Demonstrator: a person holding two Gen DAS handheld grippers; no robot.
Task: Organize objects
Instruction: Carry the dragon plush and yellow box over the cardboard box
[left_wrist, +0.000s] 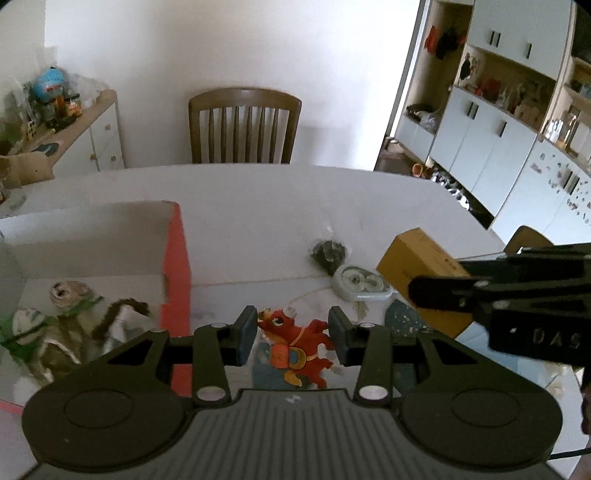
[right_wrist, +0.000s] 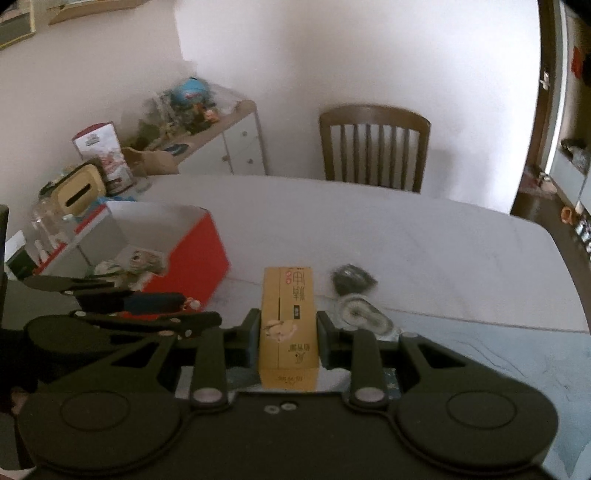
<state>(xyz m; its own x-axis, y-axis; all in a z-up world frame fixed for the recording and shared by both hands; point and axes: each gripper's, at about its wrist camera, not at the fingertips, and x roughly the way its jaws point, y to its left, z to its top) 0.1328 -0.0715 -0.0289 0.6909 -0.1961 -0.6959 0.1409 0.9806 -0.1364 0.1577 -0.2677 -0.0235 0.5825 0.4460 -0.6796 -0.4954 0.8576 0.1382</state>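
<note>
We see left tool (left_wrist: 292, 334) narrowly parted, pads clamping red dragon toy (left_wrist: 299, 347) above desk (left_wrist: 258, 206). Right tool (right_wrist: 284, 338) clamps yellow carton (right_wrist: 288, 325), lifted, right of red box (right_wrist: 199, 251).

Probably home: dining chair (left_wrist: 244, 125), cabinets (left_wrist: 495, 147)

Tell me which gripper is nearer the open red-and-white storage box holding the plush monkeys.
Left. The left gripper, holding a red dragon toy, hangs just beside the red-and-white box; the right gripper, clamping a yellow carton, sits farther out on the far side of the left one.
</note>
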